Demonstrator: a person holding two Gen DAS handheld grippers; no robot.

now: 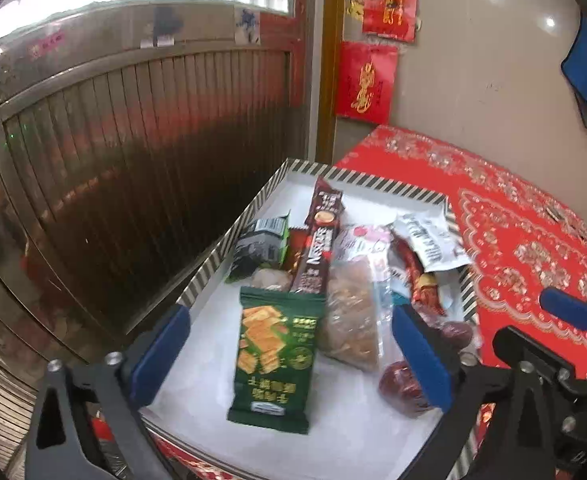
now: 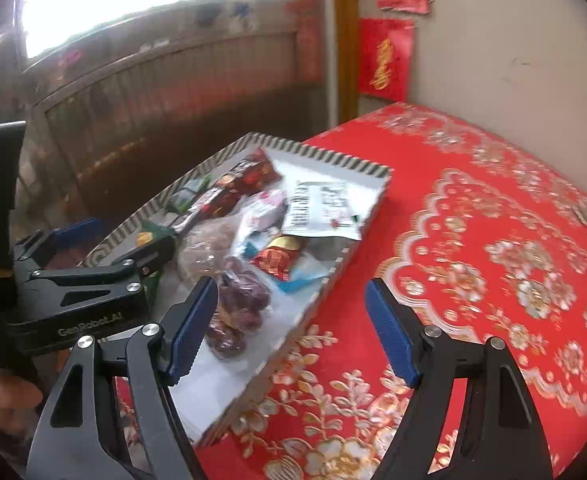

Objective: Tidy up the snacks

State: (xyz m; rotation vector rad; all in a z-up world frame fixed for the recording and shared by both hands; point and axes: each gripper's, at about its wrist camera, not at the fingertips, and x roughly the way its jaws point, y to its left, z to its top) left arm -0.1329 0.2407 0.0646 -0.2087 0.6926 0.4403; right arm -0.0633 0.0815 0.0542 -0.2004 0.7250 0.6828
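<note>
A striped-rim box (image 1: 377, 182) with a white floor holds several snacks: a green cracker packet (image 1: 275, 354), a dark coffee stick (image 1: 317, 240), a clear bag of brown nuts (image 1: 351, 312), a white packet (image 1: 433, 240) and red dates (image 1: 401, 384). My left gripper (image 1: 289, 354) is open above the box, its pads either side of the green packet, touching nothing. My right gripper (image 2: 291, 322) is open and empty over the box's right rim (image 2: 325, 288) and the red cloth. The dates (image 2: 239, 304) lie just beyond its left pad. The left gripper (image 2: 93, 280) shows at the left.
The box sits at the left edge of a table under a red floral cloth (image 2: 493, 260). A ribbed metal door (image 1: 133, 160) stands beyond the table's left edge. A wall with red paper decorations (image 1: 367, 80) is behind. The right gripper (image 1: 569, 312) shows at the right.
</note>
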